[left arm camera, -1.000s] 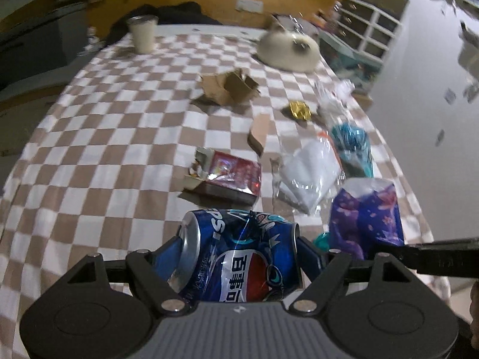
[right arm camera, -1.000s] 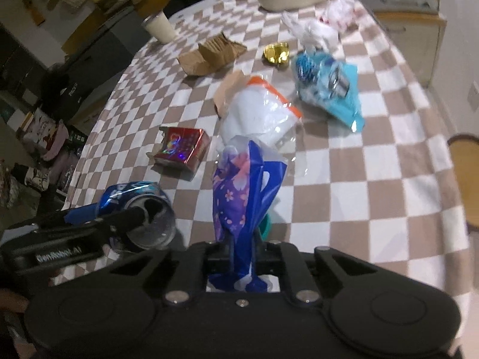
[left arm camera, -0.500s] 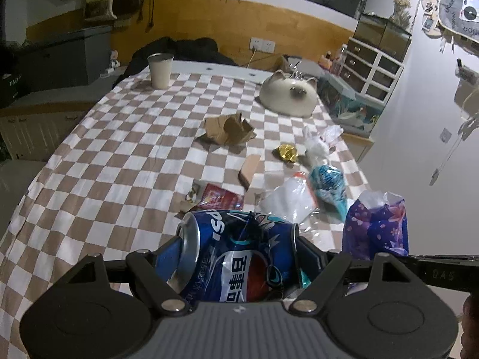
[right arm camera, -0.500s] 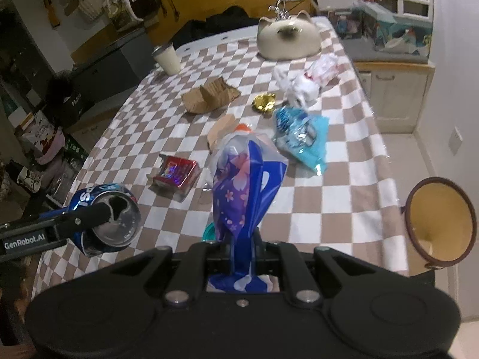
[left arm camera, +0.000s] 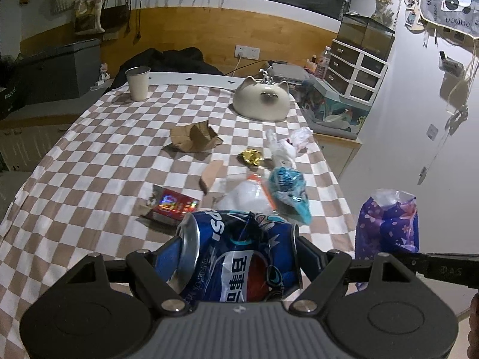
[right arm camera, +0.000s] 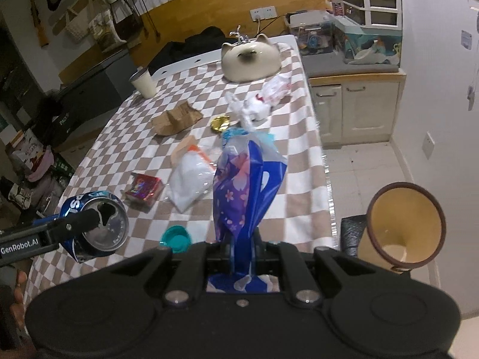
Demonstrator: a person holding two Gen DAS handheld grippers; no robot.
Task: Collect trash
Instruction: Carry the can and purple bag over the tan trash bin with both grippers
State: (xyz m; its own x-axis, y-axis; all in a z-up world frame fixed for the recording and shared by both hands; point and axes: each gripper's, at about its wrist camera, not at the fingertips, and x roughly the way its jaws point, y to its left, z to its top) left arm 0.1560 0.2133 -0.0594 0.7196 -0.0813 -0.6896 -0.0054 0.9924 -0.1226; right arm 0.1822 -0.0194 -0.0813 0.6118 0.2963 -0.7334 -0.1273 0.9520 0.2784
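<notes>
The crushed blue cola can lies sideways between the jaws of the left gripper, clamped end to end and lifted off the table, its open top facing left in the left wrist view; in the right wrist view the same can hangs at the lower left, its mouth turned toward the camera; the right gripper has its jaws pressed together on the lower end of a purple flowered plastic bag, which stands up from the jaws with its clear top open (a handle hole shows on its right side); both loads are held above the near edge of the checkered tablecloth; on the cloth just beyond the can are a red foil packet, a clear white pouch and a teal wrapper; a teal bottle cap lies near the cloth's near edge; farther back lie a small cardboard scrap, a gold foil piece, a crumpled clear bag and a torn brown carton; at the far end stand a pale cup and a cat-faced cream bowl; right of the table, on the floor side, a round brown-rimmed bin stands open.
</notes>
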